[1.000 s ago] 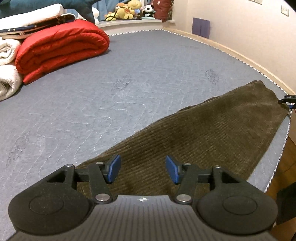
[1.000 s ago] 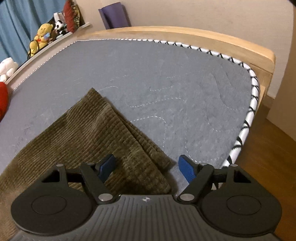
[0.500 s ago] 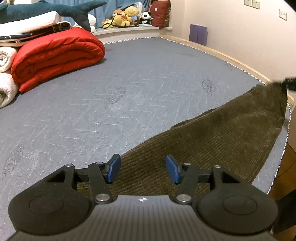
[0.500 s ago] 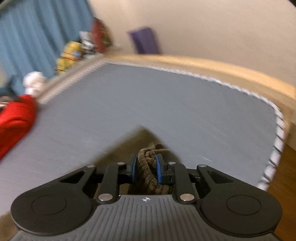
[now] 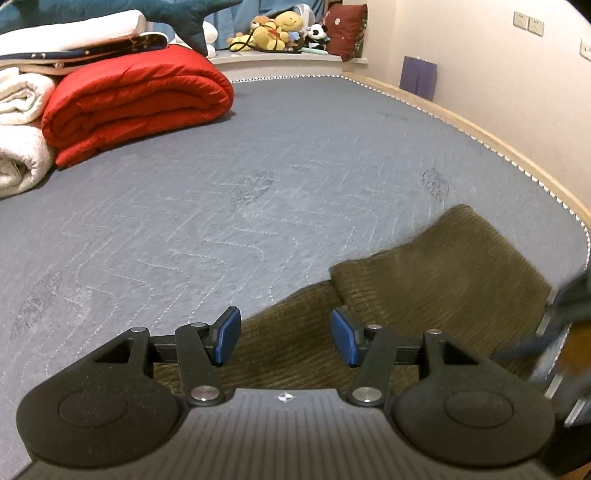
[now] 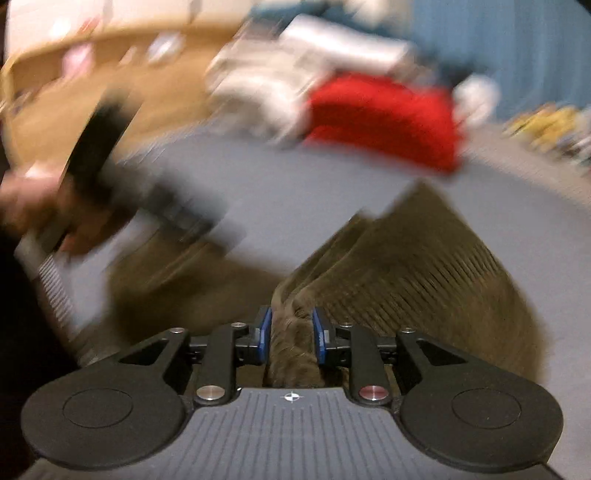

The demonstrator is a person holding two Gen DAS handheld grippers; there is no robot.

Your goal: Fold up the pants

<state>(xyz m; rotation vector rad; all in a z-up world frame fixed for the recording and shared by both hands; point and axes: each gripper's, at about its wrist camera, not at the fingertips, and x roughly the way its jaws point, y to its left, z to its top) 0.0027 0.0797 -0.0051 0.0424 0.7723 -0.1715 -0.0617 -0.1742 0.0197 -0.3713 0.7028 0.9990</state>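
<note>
A folded red quilt (image 5: 136,107) lies at upper left of the left wrist view on the grey quilted mattress (image 5: 295,177), with white rolled blankets (image 5: 22,122) beside it and plush toys (image 5: 277,31) on a ledge behind. The olive corduroy pants (image 5: 436,295) lie at lower right, one end doubled back over itself. The left gripper (image 5: 286,336) hangs over them, jaws apart, holding nothing. In the blurred right wrist view, the right gripper (image 6: 291,334) pinches a bunched fold of pants, jaws easing slightly wider.
</note>
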